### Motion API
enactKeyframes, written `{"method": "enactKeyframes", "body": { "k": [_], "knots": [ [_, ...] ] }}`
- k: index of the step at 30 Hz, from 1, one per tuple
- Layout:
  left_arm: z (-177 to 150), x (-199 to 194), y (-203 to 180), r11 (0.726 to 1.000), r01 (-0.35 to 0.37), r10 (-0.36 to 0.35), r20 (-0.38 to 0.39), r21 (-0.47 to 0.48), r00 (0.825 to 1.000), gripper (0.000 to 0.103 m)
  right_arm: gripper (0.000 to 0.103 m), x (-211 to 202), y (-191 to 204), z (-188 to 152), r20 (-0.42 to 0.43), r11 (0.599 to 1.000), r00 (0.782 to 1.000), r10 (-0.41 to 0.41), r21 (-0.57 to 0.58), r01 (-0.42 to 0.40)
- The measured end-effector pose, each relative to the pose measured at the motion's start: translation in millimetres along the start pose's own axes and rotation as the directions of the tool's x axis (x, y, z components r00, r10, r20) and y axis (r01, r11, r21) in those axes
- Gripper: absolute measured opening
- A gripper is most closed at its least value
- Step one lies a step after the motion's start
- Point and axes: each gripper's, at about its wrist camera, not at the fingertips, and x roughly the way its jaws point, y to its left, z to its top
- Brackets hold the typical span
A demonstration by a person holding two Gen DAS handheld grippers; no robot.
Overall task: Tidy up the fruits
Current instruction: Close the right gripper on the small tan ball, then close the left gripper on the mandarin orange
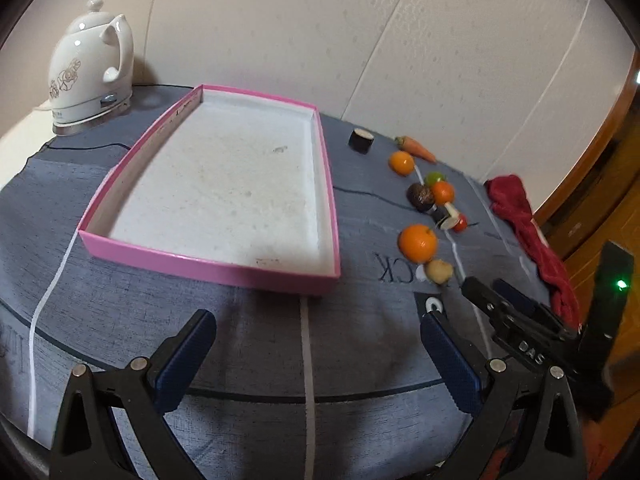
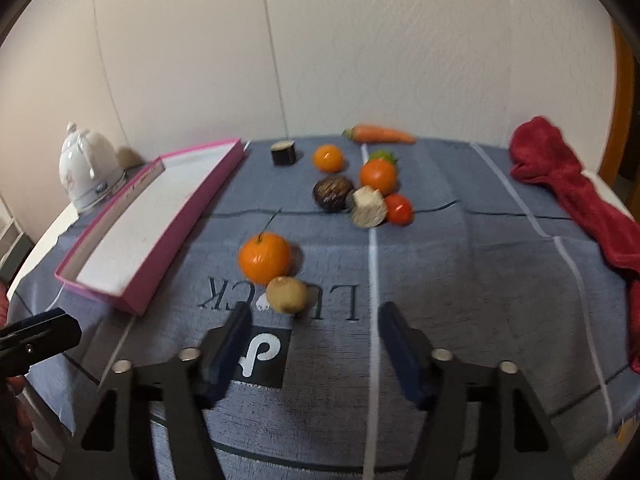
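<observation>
Your left gripper (image 1: 318, 354) hovers above the grey tablecloth (image 1: 240, 332) with its jaws spread wide and nothing between them; the pink tray (image 1: 208, 268) lies just beyond it, its white floor bare. Your right gripper (image 2: 314, 346) likewise has its jaws spread and holds nothing, poised low over the cloth just short of the kiwi (image 2: 287, 294). The large orange (image 2: 264, 258) sits touching the kiwi on its far left side, near the tray's right wall. Farther off, a cluster gathers: a dark brown fruit (image 2: 333, 194), a pale cut piece (image 2: 369, 207), a small red tomato (image 2: 399, 209), a second orange (image 2: 377, 176) and a green fruit (image 2: 383, 156) partly hidden behind it. A third orange (image 2: 328, 157) and a dark cylindrical slice (image 2: 284, 153) lie to the left of that group, and a carrot (image 2: 378, 134) rests at the far edge. A red towel (image 2: 576, 192) drapes along the right side; a white kettle (image 1: 90, 68) stands at the far left
</observation>
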Motion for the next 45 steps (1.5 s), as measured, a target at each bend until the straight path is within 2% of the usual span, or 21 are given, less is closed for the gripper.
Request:
{"method": "enactKeyframes", "body": {
  "k": [2, 4, 9, 16, 21, 24, 28, 34, 38, 42, 44, 45],
  "knots": [
    [0.2, 0.3, -5.2, 0.999, -0.034, 0.034, -0.001, 0.030, 0.999, 0.103, 0.051, 11.3, 2.1, 0.6, -0.015, 1.000, 1.000, 0.014, -0.017, -0.014],
    [0.8, -0.2, -9.1, 0.998, -0.035, 0.035, 0.001, 0.046, 0.999, 0.103, 0.044, 23.0, 2.9, 2.5, -0.027, 0.999, 0.999, 0.019, -0.026, -0.019],
    [0.9, -4.8, -13.8, 0.994, -0.058, 0.057, 0.022, 0.088, 0.998, 0.103, 0.044, 35.0, 6.7, 6.4, -0.025, 0.998, 0.999, 0.025, -0.050, -0.027],
    [5.1, -0.5, -31.9, 0.981, -0.062, 0.052, 0.057, 0.181, 0.997, 0.102, 0.027, 40.1, 6.1, 4.9, -0.009, 0.997, 0.998, 0.067, -0.038, -0.067],
    [17.0, 9.2, -51.6, 0.968, -0.046, 0.030, 0.069, 0.246, 0.997, 0.102, 0.027, 35.5, -14.1, 1.6, 0.022, 1.000, 1.000, 0.013, 0.028, -0.013],
    [25.8, 22.5, -64.2, 0.960, -0.025, 0.012, 0.047, 0.277, 0.999, 0.101, 0.027, 31.0, -35.5, 1.6, 0.045, 0.995, 0.998, -0.051, 0.092, 0.047],
    [36.7, 46.4, -80.6, 0.960, 0.026, -0.025, -0.004, 0.277, 1.000, 0.098, 0.027, 28.0, -58.1, -0.5, 0.055, 0.983, 0.995, -0.087, 0.168, 0.077],
    [42.6, 78.1, -112.8, 0.932, 0.014, -0.008, -0.016, 0.361, 1.000, 0.097, 0.027, 28.0, -67.0, -1.0, 0.067, 0.976, 0.994, -0.091, 0.204, 0.076],
    [45.2, 99.8, -121.5, 0.919, 0.001, 0.018, -0.045, 0.395, 0.999, 0.073, 0.027, 26.8, -66.2, -2.7, 0.077, 0.976, 0.993, -0.088, 0.206, 0.071],
    [47.2, 118.1, -120.9, 0.923, -0.016, 0.043, -0.063, 0.385, 0.997, 0.067, 0.027, 25.6, -68.3, -5.0, 0.075, 0.975, 0.994, -0.083, 0.213, 0.065],
    [47.1, 122.8, -119.9, 0.925, 0.004, 0.028, -0.077, 0.381, 0.997, 0.054, 0.027, 26.4, -67.7, -4.4, 0.074, 0.975, 0.994, -0.081, 0.214, 0.064],
    [46.8, 124.6, -120.0, 0.924, 0.009, 0.024, -0.081, 0.382, 0.996, 0.053, 0.027, 26.5, -67.6, -4.5, 0.074, 0.975, 0.994, -0.081, 0.215, 0.063]
  ]
}}
